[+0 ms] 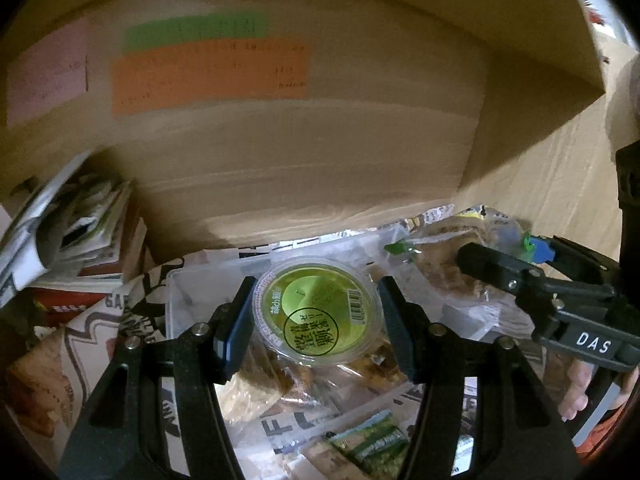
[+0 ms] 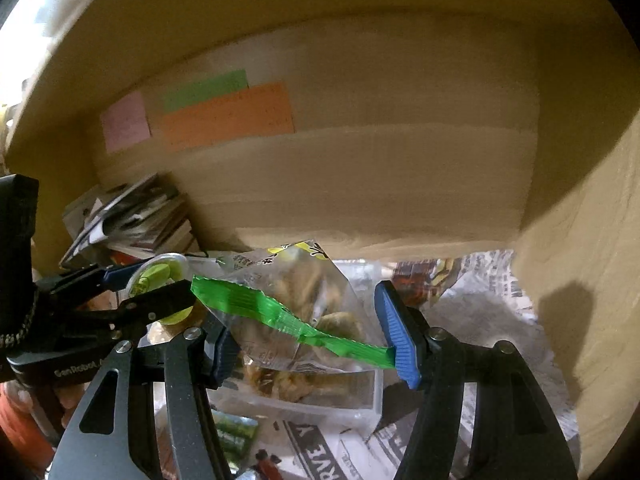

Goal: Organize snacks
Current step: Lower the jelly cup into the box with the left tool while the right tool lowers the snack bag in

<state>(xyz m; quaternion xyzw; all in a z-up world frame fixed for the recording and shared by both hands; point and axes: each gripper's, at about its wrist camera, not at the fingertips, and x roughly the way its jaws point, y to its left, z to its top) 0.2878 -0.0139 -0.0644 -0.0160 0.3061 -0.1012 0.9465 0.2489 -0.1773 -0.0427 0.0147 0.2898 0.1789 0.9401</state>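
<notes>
A: What does the left tool (image 1: 316, 320) do?

B: It sits in the middle of the left view. Its 2 fingers stand on each side of the jelly cup (image 1: 318, 311) with the green lid. They look like they touch the cup's rim, so I think it holds the cup. The cup is over the clear bin (image 1: 180, 300), above some brown snacks.

A: Why hold it by the sides?

B: The cup is round, so pinching the rim keeps it flat and the lid up.

A: And the right tool (image 2: 312, 340)?

B: It is wide apart, low in the right view. A clear snack bag (image 2: 288, 300) with a green strip (image 2: 280, 316) lies between its fingers. The strip's end touches the blue pad (image 2: 396, 340) on the right. The other finger is partly hidden behind the bag, so I think nothing is pinched yet.

A: Where is it all?

B: On a bench covered in newspaper (image 2: 320, 452), in front of a big cardboard box (image 1: 320, 140). Books (image 2: 140, 216) are stacked at the left.
</notes>
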